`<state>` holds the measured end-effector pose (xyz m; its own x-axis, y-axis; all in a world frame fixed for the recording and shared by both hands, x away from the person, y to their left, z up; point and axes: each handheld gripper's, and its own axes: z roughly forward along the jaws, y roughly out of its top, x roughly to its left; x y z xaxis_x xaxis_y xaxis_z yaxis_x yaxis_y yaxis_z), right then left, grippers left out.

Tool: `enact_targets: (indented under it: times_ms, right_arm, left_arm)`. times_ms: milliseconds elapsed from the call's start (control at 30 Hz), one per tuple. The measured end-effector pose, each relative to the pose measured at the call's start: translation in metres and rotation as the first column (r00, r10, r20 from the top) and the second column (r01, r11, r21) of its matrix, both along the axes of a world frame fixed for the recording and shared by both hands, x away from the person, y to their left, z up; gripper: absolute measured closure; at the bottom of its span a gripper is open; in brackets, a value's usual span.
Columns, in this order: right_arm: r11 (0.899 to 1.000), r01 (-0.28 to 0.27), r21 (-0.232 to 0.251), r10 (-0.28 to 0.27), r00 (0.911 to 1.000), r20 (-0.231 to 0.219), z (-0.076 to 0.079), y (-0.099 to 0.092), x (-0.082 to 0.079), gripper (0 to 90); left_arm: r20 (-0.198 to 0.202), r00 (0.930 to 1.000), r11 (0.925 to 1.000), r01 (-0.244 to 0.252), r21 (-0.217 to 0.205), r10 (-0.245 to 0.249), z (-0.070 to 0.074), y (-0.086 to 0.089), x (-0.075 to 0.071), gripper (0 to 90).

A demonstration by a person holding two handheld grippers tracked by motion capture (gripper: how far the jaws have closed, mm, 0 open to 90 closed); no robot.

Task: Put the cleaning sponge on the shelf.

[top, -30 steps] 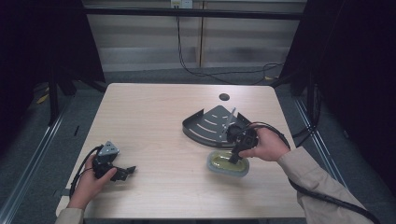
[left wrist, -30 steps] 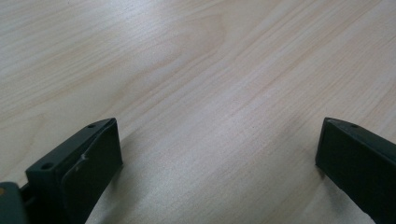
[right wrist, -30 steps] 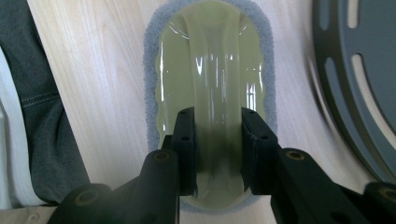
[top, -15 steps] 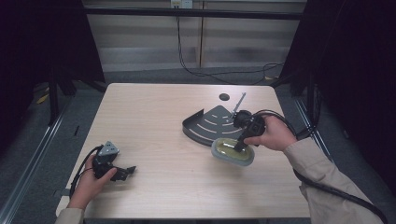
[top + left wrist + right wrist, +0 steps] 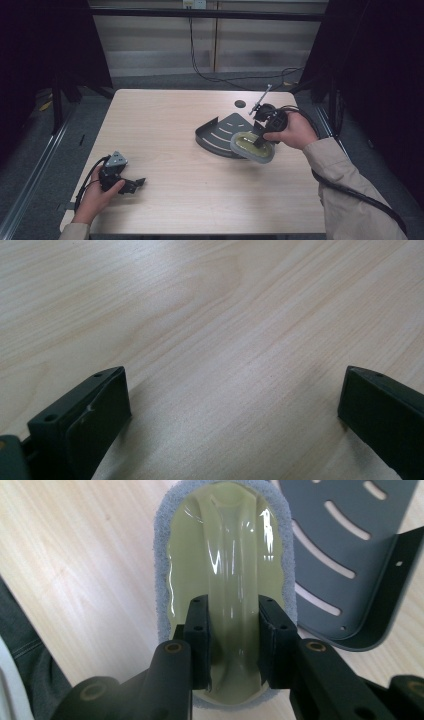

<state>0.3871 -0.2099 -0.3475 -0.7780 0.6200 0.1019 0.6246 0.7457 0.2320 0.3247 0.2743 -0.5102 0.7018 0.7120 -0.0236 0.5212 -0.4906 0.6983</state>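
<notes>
A scrubbing pad with a grey fuzzy rim and a clear yellowish arched handle hangs tilted over the near right edge of a dark grey slotted corner shelf. My right gripper is shut on that handle, one pad on each side of the arch. At the table's near left, my left gripper lies low over the wood in a hand. Its jaws stand wide open with only bare tabletop between them.
The light wooden table has a small black round hole near its far right. Cables trail from both grippers, the right one over the table's right edge. Dark floor and rails surround the table.
My right gripper has lifted the scrubbing pad off the table and carried it away from the person, over the corner shelf's edge. The left gripper has stayed put.
</notes>
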Motion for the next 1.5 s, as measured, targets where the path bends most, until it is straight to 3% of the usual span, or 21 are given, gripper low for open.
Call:
enact_targets:
  times_ms: [200, 633, 933, 1100, 1500]
  right_arm:
    - [0.999, 0.051, 0.003, -0.051, 0.9986, 0.014, 0.0, -0.005, 0.01, 70.5]
    - [0.995, 0.104, -0.013, -0.103, 0.9943, 0.024, 0.001, -0.002, 0.026, 70.5]
    - [0.985, 0.171, -0.002, -0.171, 0.9846, 0.037, 0.003, 0.0, 0.039, 70.5]
    - [0.981, 0.192, 0.013, -0.192, 0.9805, 0.042, 0.001, -0.002, 0.044, 70.5]
    - [0.976, 0.217, -0.007, -0.216, 0.9754, 0.042, -0.012, -0.003, 0.055, 70.5]
  left_arm:
    - [0.002, 1.0, 1.0, -0.003, 0.001, 0.003, 0.0, 0.0, 0.0, 0.0]
    - [0.002, 1.0, 1.0, -0.002, 0.002, 0.002, 0.0, 0.0, 0.0, 0.0]
    - [0.0, 1.0, 1.0, 0.0, -0.001, 0.0, 0.0, 0.0, 0.0, 0.0]
    - [0.002, 1.0, 1.0, -0.002, 0.001, 0.002, 0.0, 0.0, 0.0, 0.0]
    - [0.002, 1.0, 1.0, -0.002, 0.001, 0.002, 0.0, 0.0, 0.0, 0.0]
